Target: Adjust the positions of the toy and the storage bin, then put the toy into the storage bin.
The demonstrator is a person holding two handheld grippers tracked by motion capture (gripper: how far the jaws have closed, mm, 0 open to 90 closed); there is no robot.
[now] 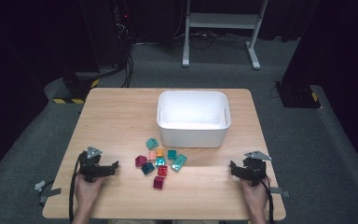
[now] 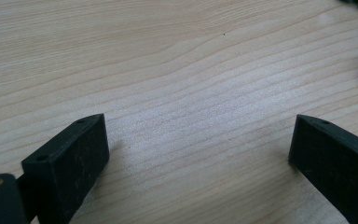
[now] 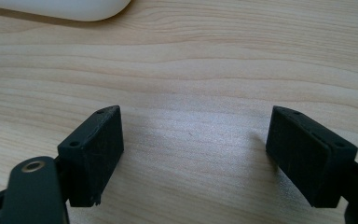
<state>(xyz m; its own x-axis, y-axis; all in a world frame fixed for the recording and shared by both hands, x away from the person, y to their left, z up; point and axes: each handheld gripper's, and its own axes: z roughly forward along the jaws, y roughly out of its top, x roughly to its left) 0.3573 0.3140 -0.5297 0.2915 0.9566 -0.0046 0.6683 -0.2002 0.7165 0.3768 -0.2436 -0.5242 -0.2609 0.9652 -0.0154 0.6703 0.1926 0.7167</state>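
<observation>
left tool (image 1: 114,166): resting low on the near-left of the worktop (image 1: 121,116), a hand behind it; jaws standing released, bare wood grain between them in the left gripper view (image 2: 198,158); nothing being gripped
right tool (image 1: 233,167): sitting at the near-right, mirrored; jaws likewise spread wide and gripping nothing (image 3: 193,154)
blocks (image 1: 160,161): lying as a loose cluster between the two tools, slightly nearer the left one; pointing inward from either tool, a little farther up the worktop
nearest block: magenta block (image 1: 159,182), lying at the near edge of the cluster; the left tool seeming the closer of the two, though not by much
cluster axis: spreading roughly across the worktop, no single long axis to be read
bin (image 1: 193,116): white, standing just beyond the cluster, looking empty
judgement: the coming reach is likely running inward and slightly forward from the left tool
</observation>
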